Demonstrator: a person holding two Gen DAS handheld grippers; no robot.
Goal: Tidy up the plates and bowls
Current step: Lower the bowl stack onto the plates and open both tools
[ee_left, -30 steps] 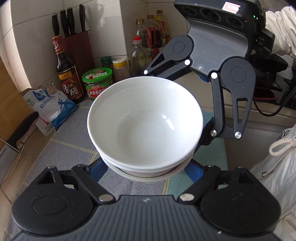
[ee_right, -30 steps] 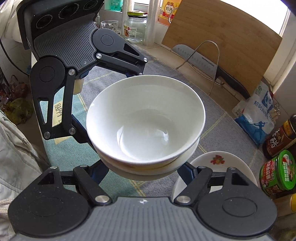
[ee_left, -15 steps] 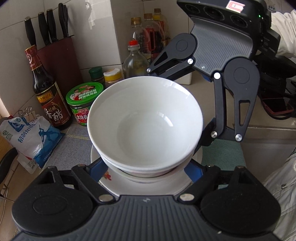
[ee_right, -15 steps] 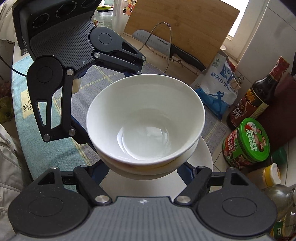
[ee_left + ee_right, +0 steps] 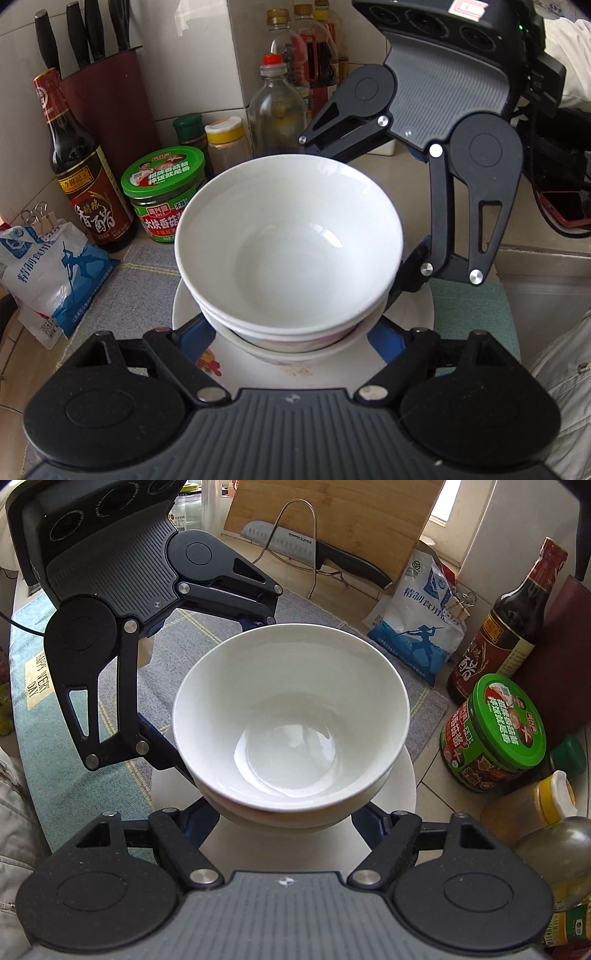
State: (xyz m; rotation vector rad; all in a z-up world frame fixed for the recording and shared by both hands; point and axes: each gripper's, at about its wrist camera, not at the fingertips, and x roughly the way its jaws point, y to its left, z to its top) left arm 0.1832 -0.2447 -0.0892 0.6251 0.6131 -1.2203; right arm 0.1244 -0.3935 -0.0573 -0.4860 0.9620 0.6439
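Observation:
A stack of three nested bowls, its top bowl (image 5: 288, 251) plain white, hangs between both grippers. The lowest bowl (image 5: 295, 349) has a faint pink pattern. My left gripper (image 5: 291, 332) is shut on the stack's lower sides with its blue fingers (image 5: 195, 332). From the opposite side my right gripper (image 5: 284, 819) is shut on the same stack (image 5: 291, 720); its finger (image 5: 410, 269) shows in the left wrist view. Right under the stack lies a white plate (image 5: 184, 314) with a fruit print, its rim (image 5: 406, 779) also seen from the right wrist. Whether the stack touches the plate I cannot tell.
Close behind the plate stand a dark sauce bottle (image 5: 85, 184), a green-lidded jar (image 5: 164, 192), small spice jars (image 5: 225, 140), oil bottles (image 5: 280, 103) and a knife block (image 5: 110, 92). A salt bag (image 5: 48, 273) lies left. A cleaver (image 5: 317, 550) leans against a chopping board (image 5: 332, 513).
Both grippers carried the bowl stack across the mat toward the bottles by the wall. The printed plate, earlier off to the side, now lies directly beneath the stack.

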